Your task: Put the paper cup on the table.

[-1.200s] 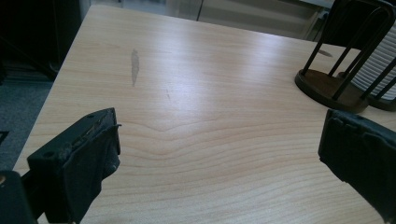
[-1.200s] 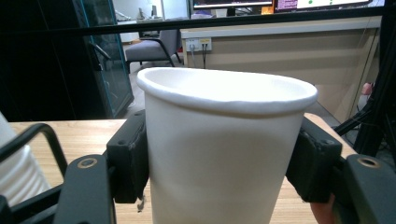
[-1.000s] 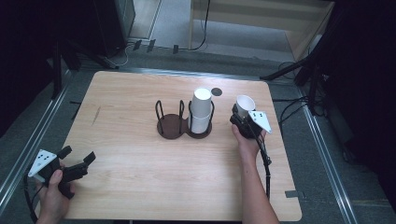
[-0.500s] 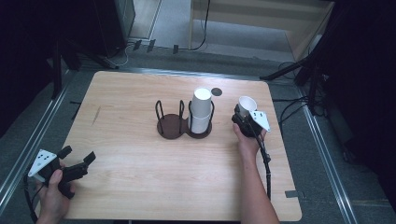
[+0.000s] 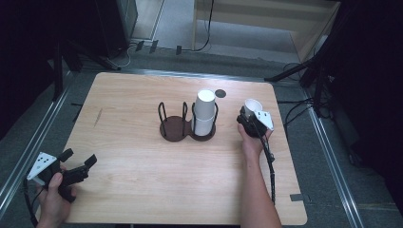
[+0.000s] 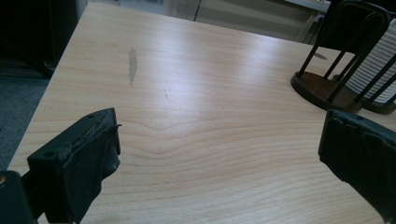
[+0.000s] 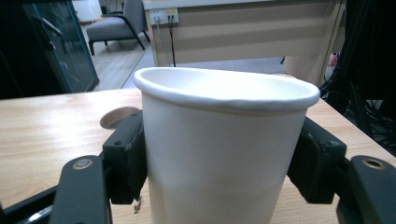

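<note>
A dark two-ring cup holder [image 5: 175, 127] stands mid-table, and its right ring holds an upside-down stack of white paper cups [image 5: 205, 111]. To the right of it, my right gripper [image 5: 250, 116] is shut on a single upright white paper cup [image 5: 252, 104], just above the table. In the right gripper view the cup [image 7: 219, 144] sits squarely between both pads of the right gripper [image 7: 219, 161]. My left gripper [image 5: 77, 162] rests open near the table's front left corner. In its own view the left gripper [image 6: 219, 154] has nothing between its jaws, and the holder [image 6: 322, 88] and the cup stack [image 6: 380, 65] show far right.
A small dark round hole [image 5: 220, 94] lies in the wooden table [image 5: 142, 185] behind the cup stack, and it shows as a round hole [image 7: 116, 116] beside the held cup. Cables [image 5: 304, 111] and stands crowd the floor to the right. A wooden shelf unit [image 5: 266, 19] stands beyond the far edge.
My right gripper has drifted slightly to the right with the cup in it. My left gripper has stayed where it was, still open.
</note>
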